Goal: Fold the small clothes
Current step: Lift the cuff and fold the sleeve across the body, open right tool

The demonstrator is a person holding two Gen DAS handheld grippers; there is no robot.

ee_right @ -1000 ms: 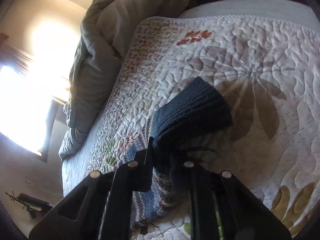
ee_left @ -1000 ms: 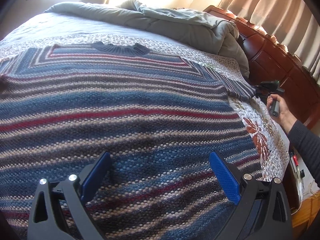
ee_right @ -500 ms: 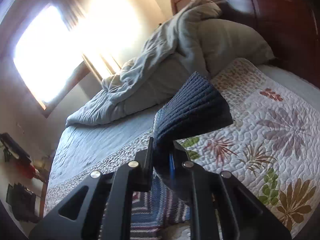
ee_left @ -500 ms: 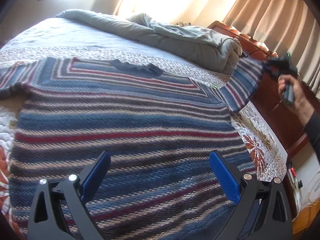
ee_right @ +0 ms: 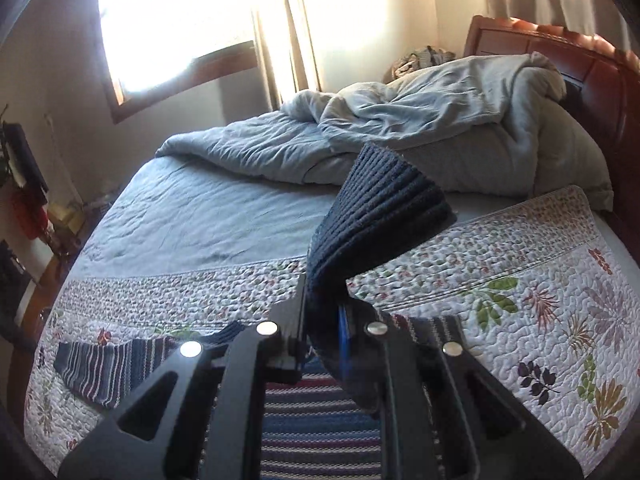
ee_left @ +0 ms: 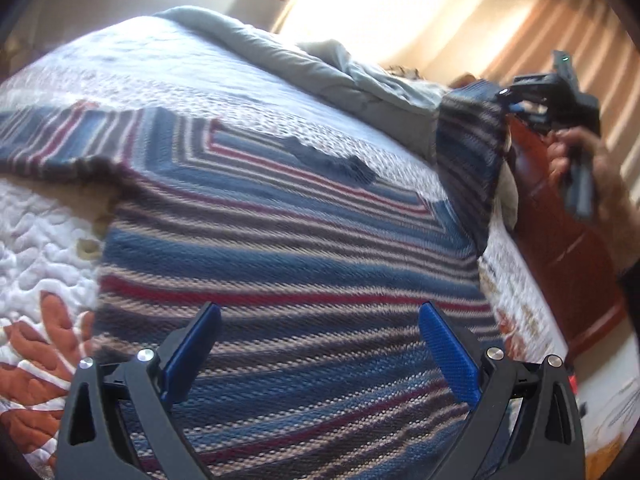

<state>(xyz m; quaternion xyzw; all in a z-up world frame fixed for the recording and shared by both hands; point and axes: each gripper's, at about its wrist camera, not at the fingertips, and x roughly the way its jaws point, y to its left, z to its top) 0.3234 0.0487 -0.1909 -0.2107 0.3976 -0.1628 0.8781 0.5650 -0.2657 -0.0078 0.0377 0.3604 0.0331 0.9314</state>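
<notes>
A blue, red and grey striped knit sweater (ee_left: 280, 240) lies spread flat on the quilted bed. My left gripper (ee_left: 320, 352) is open and empty, hovering over the sweater's lower body. My right gripper (ee_right: 324, 308) is shut on the dark ribbed cuff (ee_right: 384, 208) of the sweater's right sleeve and holds it lifted above the bed. In the left wrist view the right gripper (ee_left: 508, 104) holds that sleeve (ee_left: 468, 160) up at the right. The other sleeve (ee_right: 108, 364) lies flat on the quilt at the left.
A floral quilt (ee_right: 520, 292) covers the bed. A rumpled grey duvet (ee_right: 400, 120) is piled at the far side by the red-brown wooden headboard (ee_right: 580, 64). A bright window (ee_right: 172, 20) and curtains are behind.
My right gripper has lifted the sleeve cuff off the quilt and swung it up and toward the sweater's body. My left gripper has risen and pulled back, staying open.
</notes>
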